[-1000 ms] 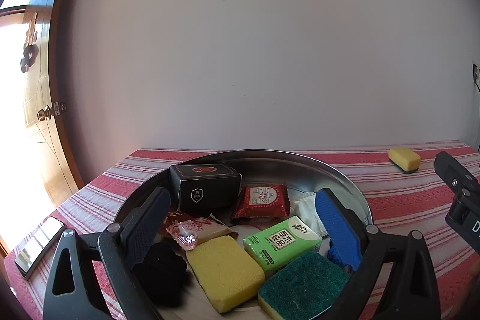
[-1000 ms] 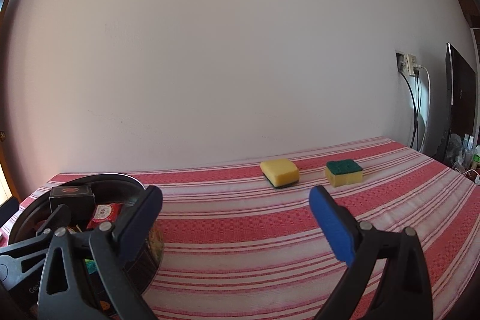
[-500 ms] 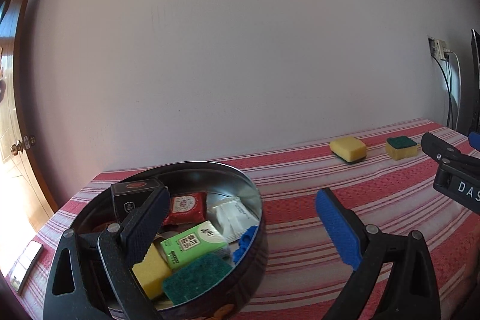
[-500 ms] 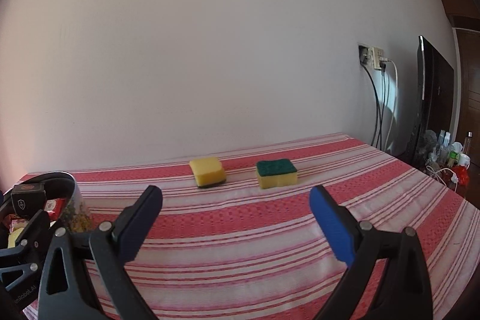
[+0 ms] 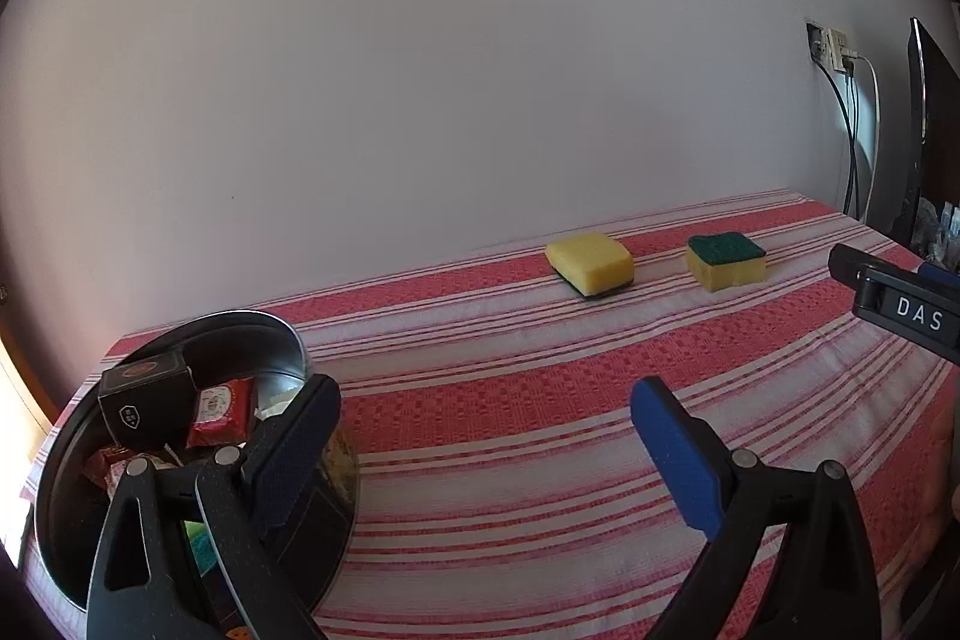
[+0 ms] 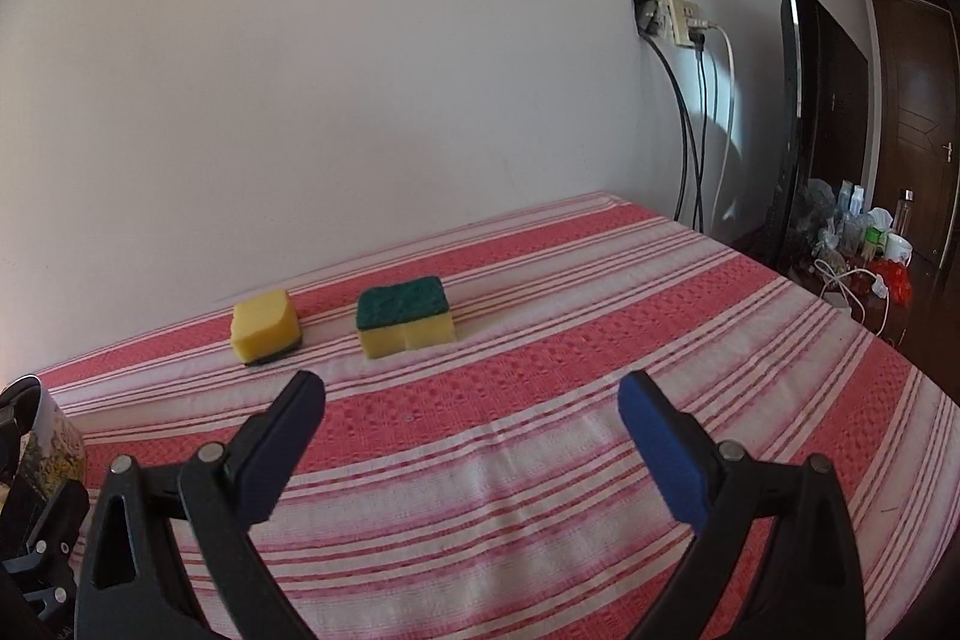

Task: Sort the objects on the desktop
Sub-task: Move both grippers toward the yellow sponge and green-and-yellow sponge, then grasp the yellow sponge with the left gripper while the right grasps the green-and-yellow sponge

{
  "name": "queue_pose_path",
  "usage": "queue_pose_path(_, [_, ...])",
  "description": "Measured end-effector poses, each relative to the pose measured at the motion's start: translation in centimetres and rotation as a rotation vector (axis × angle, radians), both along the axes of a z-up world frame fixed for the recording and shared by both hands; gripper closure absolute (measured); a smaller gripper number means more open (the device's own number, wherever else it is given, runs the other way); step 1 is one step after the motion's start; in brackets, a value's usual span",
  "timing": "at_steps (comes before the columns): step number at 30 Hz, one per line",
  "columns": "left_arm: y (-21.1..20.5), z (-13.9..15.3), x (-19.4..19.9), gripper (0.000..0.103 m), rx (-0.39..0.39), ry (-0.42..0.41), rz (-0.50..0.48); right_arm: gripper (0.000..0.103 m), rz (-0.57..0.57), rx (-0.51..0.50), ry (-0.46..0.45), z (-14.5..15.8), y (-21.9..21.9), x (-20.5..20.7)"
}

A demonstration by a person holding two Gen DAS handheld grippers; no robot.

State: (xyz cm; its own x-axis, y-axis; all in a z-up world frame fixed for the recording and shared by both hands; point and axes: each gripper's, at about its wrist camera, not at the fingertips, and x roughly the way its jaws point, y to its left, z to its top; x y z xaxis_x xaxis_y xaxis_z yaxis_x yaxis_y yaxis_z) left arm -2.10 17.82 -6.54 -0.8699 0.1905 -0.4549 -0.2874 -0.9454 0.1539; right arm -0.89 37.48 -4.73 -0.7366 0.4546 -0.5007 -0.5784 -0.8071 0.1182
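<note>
sponges first: yellow-side-up sponge (image 6: 265, 323) and green-side-up sponge (image 6: 404, 314) lying side by side, near but apart, toward the far edge of the striped tablecloth (image 6: 540, 400), close to the wall. round metal tin (image 5: 282, 340) at the left end of the table, well apart from both, holding a black box (image 5: 147, 397), a red packet (image 5: 222, 403) and more beneath.

left gripper (image 5: 480, 436) spread wide and empty, hanging beside the tin's right rim. right gripper (image 6: 471, 430) likewise spread wide, empty, pointed at bare cloth short of the two sponges.

probably an in-between step: nothing held, next target likely one of the sponges. calls for reaching forward over the cloth, lowering the pads on either side of a sponge and squeezing gently, since foam gives; then carrying to wherever that sort belongs, which cannot be told from these views.

much of the tin's contents blocked by the left gripper's near finger; only slivers of green and red showing. tin nearly cut off in the right wrist view. print on the packets too small to read. clutter beyond the table's right end indistinct.
</note>
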Motion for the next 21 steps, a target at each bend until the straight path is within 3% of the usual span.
queue_pose_path(5, [2.0,-0.5,-1.9,0.004,-0.002,-0.059,0.011,0.003,0.022,-0.093,-0.062,-1.4,2.2,-2.7])
queue_pose_path(21, [6.2,-2.4,-9.0,0.004,0.018,-0.263,0.050,0.004,0.113,-0.119,-0.245,-3.4,4.6,-13.0])
